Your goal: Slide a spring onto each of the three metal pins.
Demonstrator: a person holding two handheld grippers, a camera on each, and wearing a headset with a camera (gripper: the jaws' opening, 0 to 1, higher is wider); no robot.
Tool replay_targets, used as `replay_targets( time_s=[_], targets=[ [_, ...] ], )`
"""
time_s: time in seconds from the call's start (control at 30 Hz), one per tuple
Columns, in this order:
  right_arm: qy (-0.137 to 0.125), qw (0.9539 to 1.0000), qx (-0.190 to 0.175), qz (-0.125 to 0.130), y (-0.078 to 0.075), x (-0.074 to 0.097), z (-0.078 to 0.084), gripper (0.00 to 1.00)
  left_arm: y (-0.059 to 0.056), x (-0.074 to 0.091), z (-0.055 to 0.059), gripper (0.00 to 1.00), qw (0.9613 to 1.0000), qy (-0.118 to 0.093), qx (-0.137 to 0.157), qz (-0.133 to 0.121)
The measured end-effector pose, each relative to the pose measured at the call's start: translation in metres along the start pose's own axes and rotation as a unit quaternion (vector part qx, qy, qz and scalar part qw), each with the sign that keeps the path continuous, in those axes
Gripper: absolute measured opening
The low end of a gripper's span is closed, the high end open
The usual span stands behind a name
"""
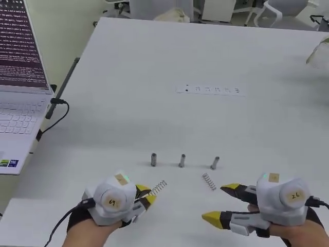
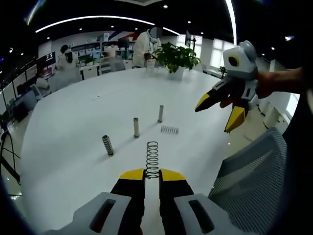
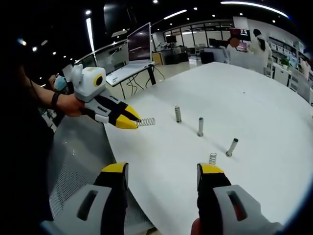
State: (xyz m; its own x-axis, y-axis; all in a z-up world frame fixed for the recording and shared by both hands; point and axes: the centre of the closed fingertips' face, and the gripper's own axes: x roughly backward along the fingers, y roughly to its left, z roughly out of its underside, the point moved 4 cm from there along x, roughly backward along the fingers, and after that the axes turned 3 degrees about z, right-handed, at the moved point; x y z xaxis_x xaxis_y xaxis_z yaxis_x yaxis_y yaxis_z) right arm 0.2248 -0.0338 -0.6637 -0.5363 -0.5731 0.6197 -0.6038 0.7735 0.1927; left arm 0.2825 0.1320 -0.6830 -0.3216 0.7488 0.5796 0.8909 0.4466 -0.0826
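- The held spring (image 2: 152,159) stuck straight out from the left gripper (image 2: 152,174), whose jaws were clamped on its near end. I judged I had gripped it by the tail so the open end could thread over a pin.
- It hung above the table (image 1: 205,51), just short of the row of three pins. It was nearest the middle pin (image 2: 136,127), one of two bare ones and the likely target.
- The loose spring (image 1: 208,181) lay on the table just in front of the end pin (image 1: 215,163). That put it within easy reach of the right gripper (image 1: 221,203), whose jaws stood wide apart and empty, ready, I judged, for the next pick-up.
- The left gripper view showed what the head view blurred: coils already wrapped the first pin (image 2: 107,145), so one of three looked done.
- The right gripper view gave the side-on look, with the held spring roughly level and clear of the table and the loose spring close beside the end pin.
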Motion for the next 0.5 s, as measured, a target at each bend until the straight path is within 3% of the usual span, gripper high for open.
replay_targets(
  time_s=[0.3,0.5],
  targets=[
    [-0.004,0.9996,0.014,-0.025,0.006,-0.007,-0.01,0.52,-0.015,0.001,-0.023,0.03,0.999,-0.02,-0.032,0.022],
    [-0.004,0.9993,0.02,-0.031,0.005,-0.01,-0.014,0.49,-0.021,-0.001,-0.031,0.03,0.9981,-0.025,-0.045,0.033]
  ],
)
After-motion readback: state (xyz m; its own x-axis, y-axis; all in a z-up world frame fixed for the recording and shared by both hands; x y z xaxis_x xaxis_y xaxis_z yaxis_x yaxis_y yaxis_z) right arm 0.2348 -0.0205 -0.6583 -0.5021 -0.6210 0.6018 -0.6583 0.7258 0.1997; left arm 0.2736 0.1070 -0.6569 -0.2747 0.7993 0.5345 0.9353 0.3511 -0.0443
